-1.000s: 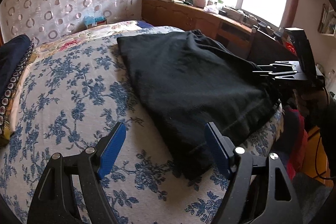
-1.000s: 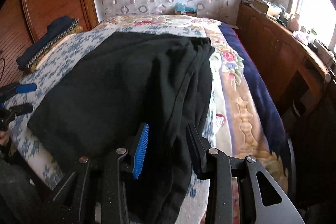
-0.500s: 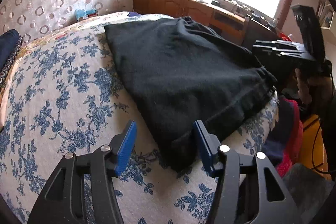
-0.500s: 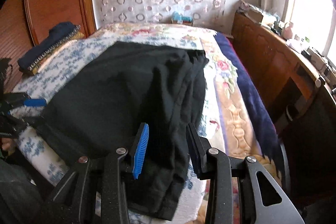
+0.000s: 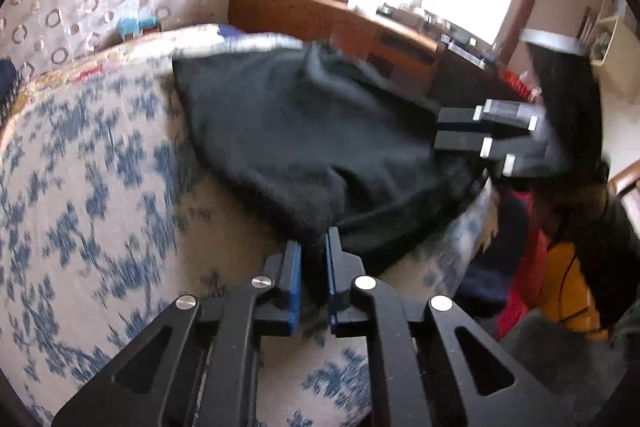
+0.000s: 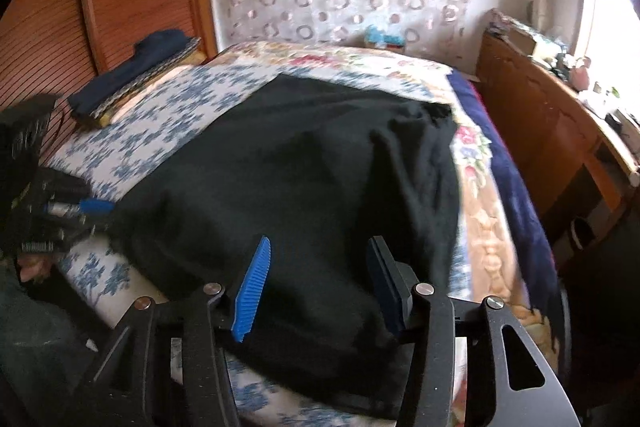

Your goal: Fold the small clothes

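Observation:
A black garment (image 5: pixel 304 131) lies spread across the bed's blue-flowered cover (image 5: pixel 88 187). My left gripper (image 5: pixel 314 259) sits at the garment's near corner. Its jaws are closing and the blue pads (image 5: pixel 294 267) pinch the black cloth between them. In the right wrist view the same garment (image 6: pixel 304 179) fills the middle of the bed. My right gripper (image 6: pixel 319 243) hovers over its near edge. Its jaws are opening, with cloth lying under the gap and neither pad pressing on it. The left gripper (image 6: pixel 94 215) shows at that view's left edge, and the right gripper (image 5: pixel 437 129) at the left wrist view's right.
A stack of folded dark clothes (image 6: pixel 136 67) rests by the wooden headboard (image 6: pixel 60 7). A wooden dresser (image 6: pixel 560 131) with clutter runs along the window side. Red and yellow things (image 5: pixel 536 267) lie on the floor past the bed's corner.
The left jaws have come together on the garment's near corner, and the cloth now bunches there. The right jaws have spread wider and moved further over the garment.

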`<state>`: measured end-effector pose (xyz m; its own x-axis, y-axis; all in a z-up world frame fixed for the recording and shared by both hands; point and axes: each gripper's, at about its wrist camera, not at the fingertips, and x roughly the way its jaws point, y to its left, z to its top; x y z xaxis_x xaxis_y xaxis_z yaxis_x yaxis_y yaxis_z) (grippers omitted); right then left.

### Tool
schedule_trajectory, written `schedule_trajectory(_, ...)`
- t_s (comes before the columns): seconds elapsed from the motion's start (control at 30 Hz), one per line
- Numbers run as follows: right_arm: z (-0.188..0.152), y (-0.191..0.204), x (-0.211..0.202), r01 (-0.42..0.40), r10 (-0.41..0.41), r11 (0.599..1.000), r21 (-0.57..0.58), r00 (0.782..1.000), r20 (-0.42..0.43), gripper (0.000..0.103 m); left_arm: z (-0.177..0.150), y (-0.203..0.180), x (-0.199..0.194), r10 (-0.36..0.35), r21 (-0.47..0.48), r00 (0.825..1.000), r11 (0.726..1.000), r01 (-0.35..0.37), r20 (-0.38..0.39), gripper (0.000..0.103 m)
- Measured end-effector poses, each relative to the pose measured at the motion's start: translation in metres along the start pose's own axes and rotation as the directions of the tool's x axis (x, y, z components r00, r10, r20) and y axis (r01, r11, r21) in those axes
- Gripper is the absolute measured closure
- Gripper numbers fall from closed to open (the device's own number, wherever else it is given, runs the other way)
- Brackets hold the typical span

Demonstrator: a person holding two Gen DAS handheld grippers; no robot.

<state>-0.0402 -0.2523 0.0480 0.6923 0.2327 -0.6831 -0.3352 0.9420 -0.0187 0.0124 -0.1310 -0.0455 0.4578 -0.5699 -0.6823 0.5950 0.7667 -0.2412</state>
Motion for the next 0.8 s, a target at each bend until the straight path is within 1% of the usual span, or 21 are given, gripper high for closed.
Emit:
schedule_trajectory(0.07,-0.001,0.008,0.004,-0.033,0.032,0.999,-0.021,0.999,-0.019,0.05,0.013,-0.002,-0.008,-0.003,0.002,0.999,1.0,0.002,0.04,0.093)
schedule_trajectory(0.17,-0.002,0.014,0.004,-0.081,0.08,0.996,-0.034,0.996,-0.037,0.05,0.035,-0.012,-0.019,0.021,0.034,0.995,0.999,-0.024,0.099,0.093)
schedule_trajectory(0.2,-0.001,0.016,0.004,-0.086,0.084,0.995,-0.043,0.996,-0.041,0.05,0.041,-0.014,-0.021,0.024,0.043,0.993,0.999,-0.029,0.111,0.093)
schedule_trajectory(0.27,-0.001,0.018,0.0,-0.083,0.081,0.995,-0.053,0.996,-0.037,0.049,0.05,-0.018,-0.022,0.025,0.056,0.992,0.998,-0.032,0.127,0.093)
schedule_trajectory(0.33,-0.001,0.017,-0.006,-0.097,0.095,0.994,-0.052,0.995,-0.031,0.048,0.058,-0.02,-0.023,0.03,0.065,0.99,0.997,-0.04,0.138,0.093)
schedule_trajectory(0.5,-0.006,0.023,-0.009,-0.119,0.117,0.99,-0.072,0.992,-0.039,0.046,0.072,-0.017,-0.019,0.045,0.066,0.987,0.996,-0.055,0.154,0.093)
schedule_trajectory(0.63,-0.013,0.025,0.002,-0.1,0.092,0.991,-0.093,0.993,-0.08,0.045,0.072,-0.012,-0.015,0.051,0.057,0.987,0.997,-0.06,0.151,0.093)
schedule_trajectory(0.8,-0.015,0.01,0.016,-0.006,-0.003,0.997,-0.082,0.995,-0.102,0.045,0.068,-0.008,-0.014,0.057,0.047,0.988,0.997,-0.065,0.147,0.093)
